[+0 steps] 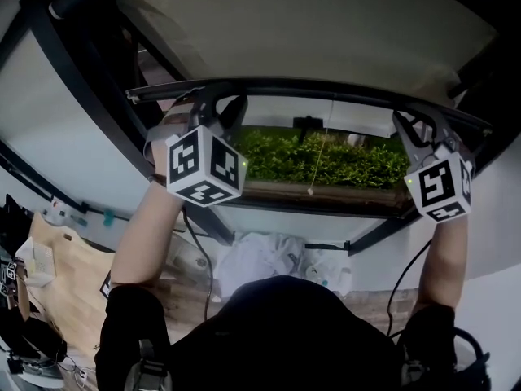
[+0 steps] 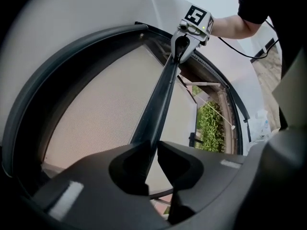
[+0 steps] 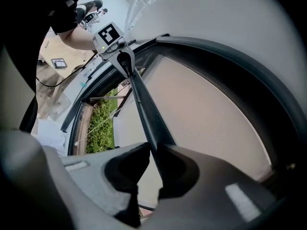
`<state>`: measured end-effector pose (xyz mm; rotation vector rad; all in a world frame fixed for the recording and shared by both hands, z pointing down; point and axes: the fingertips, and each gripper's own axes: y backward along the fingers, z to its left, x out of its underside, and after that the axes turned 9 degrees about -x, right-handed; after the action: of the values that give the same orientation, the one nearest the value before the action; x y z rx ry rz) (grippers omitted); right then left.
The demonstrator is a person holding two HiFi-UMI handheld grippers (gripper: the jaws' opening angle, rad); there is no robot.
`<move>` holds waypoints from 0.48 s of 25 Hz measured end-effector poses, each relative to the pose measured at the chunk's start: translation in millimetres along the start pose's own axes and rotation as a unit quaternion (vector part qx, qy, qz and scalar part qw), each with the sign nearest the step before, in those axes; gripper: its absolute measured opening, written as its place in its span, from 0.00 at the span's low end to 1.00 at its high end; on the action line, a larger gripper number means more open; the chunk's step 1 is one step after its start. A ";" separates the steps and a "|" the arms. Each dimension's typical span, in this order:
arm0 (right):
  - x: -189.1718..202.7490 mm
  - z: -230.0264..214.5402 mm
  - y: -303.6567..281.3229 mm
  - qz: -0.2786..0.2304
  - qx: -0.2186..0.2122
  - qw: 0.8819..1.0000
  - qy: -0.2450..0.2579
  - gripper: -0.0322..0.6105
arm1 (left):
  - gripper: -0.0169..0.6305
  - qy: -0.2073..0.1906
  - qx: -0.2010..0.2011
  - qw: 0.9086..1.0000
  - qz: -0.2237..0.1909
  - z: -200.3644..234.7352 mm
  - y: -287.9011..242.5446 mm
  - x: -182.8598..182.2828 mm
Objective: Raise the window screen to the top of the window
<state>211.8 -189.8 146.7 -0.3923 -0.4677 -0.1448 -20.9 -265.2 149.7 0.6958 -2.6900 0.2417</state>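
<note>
Seen from the head camera, a person's two forearms [image 1: 146,235] reach up toward a window. Each hand holds a gripper.

The left gripper [image 1: 215,103] is clamped on the dark bottom bar [image 1: 326,88] of the window screen [image 1: 309,31]. In its own view, the left gripper [image 2: 151,150] has its two jaws pressed against either side of the bar [image 2: 160,99], which runs straight away from the jaws.

The right gripper [image 1: 417,127] pinches the same bar near its other end. In its own view, the right gripper [image 3: 153,150] has the bar [image 3: 144,104] caught tight between its jaws. At the far end of the bar, the left gripper [image 3: 125,63] is visible, with its marker cube just behind it.

The screen is a pale beige mesh sheet. It spreads above both grippers from the bar upward and fills the upper part of the dark window frame [image 1: 73,63].

Below the grippers and the bar, a strip of the window is uncovered. A green hedge [image 1: 326,157] shows through it. A thin cord [image 1: 320,149] hangs down from the bar between the two grippers, nearer the left one, and ends in a small white knob in front of the hedge.
</note>
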 end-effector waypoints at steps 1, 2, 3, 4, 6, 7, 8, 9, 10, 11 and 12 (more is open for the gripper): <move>0.2 -0.1 -0.3 0.002 -0.007 1.000 0.001 0.13 | 0.10 0.001 0.007 1.000 -0.003 0.1 0.2 -0.5; 0.1 -0.9 -0.4 0.006 -0.014 1.000 0.003 0.13 | 0.10 0.003 0.013 1.000 -0.006 0.8 0.5 -1.0; -0.4 -2.5 -0.3 0.012 -0.020 1.000 0.006 0.13 | 0.10 0.004 0.017 1.000 -0.009 2.3 0.7 -1.4; -1.4 -4.5 -0.1 0.017 -0.023 1.000 0.009 0.12 | 0.10 0.004 0.019 1.000 -0.009 4.4 0.7 -1.7; -3.7 -7.7 0.2 0.025 -0.027 0.999 0.015 0.12 | 0.10 0.003 0.025 1.000 -0.008 8.6 0.9 -2.2; -4.2 -8.5 0.5 0.030 -0.030 0.999 0.017 0.12 | 0.10 0.004 0.032 0.999 -0.006 9.9 1.3 -2.3; -5.0 -8.6 0.9 0.034 -0.034 0.999 0.019 0.12 | 0.10 0.004 0.041 0.999 -0.005 10.8 2.2 -2.6; -6.1 -8.8 1.4 0.036 -0.038 0.998 0.021 0.12 | 0.10 0.004 0.048 0.999 -0.004 11.7 3.2 -3.1; -7.3 -9.7 2.5 0.038 -0.039 0.998 0.024 0.12 | 0.10 0.003 0.051 0.999 -0.004 13.1 4.2 -4.1; -8.4 -11.5 4.0 0.039 -0.037 0.998 0.027 0.12 | 0.10 0.001 0.048 0.999 -0.006 15.2 5.1 -5.4; -9.6 -14.2 5.7 0.039 -0.034 0.998 0.030 0.12 | 0.10 -0.002 0.040 0.999 -0.008 18.2 5.8 -6.8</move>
<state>210.5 -189.9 128.7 -0.4707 -0.3890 -0.0967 -23.5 -261.7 129.9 0.7427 -2.6902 0.3462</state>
